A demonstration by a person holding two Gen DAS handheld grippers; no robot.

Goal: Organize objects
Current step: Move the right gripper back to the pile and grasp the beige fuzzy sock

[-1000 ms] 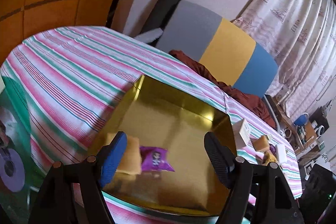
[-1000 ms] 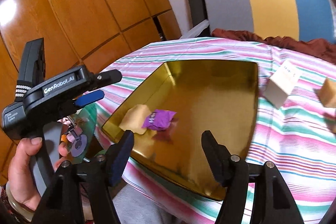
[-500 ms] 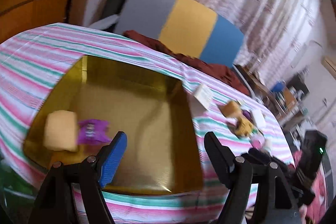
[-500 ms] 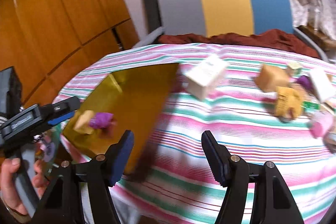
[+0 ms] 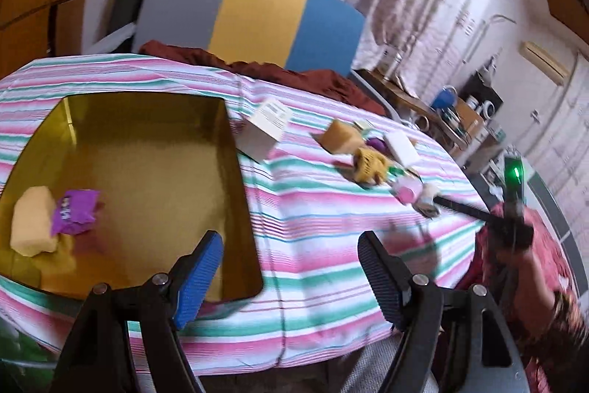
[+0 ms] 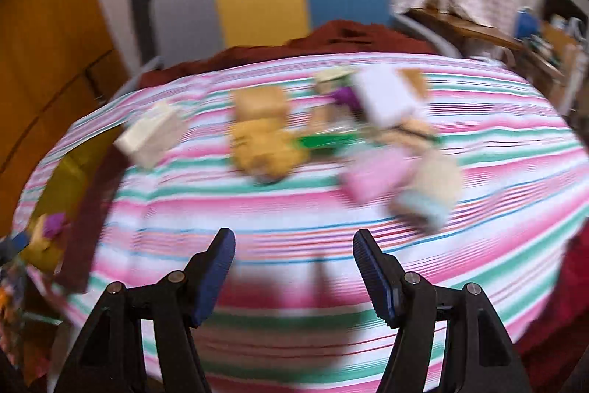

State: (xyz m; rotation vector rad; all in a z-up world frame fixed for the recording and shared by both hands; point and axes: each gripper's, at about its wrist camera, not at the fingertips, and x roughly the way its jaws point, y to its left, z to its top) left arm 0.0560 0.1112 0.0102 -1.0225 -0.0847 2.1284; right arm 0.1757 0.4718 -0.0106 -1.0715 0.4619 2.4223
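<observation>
A gold tin tray (image 5: 235, 150) lies at the left of the striped table and holds a yellow sponge (image 5: 31, 225) and a purple wrapper (image 5: 75, 210). To its right lie a white box (image 5: 267, 127), a tan block (image 5: 338, 135), a yellow knit piece (image 5: 368, 164), a white pack (image 5: 401, 146) and a pink item (image 5: 406, 192). My left gripper (image 5: 289, 271) is open and empty above the tray's near right corner. My right gripper (image 6: 294, 267) is open and empty over the near table edge, facing the blurred pile: white box (image 6: 152, 135), yellow piece (image 6: 265, 146), pink item (image 6: 375, 174).
A grey, yellow and blue chair back (image 5: 250, 13) with a dark red cloth (image 5: 265, 69) stands behind the table. A cluttered side desk (image 5: 449, 113) is at the right. The right gripper's handle (image 5: 511, 205) shows at the far right of the left wrist view.
Both grippers have swung right, away from the tray toward the pile of loose objects. The right wrist view now faces the pile and is motion blurred. Both stay open.
</observation>
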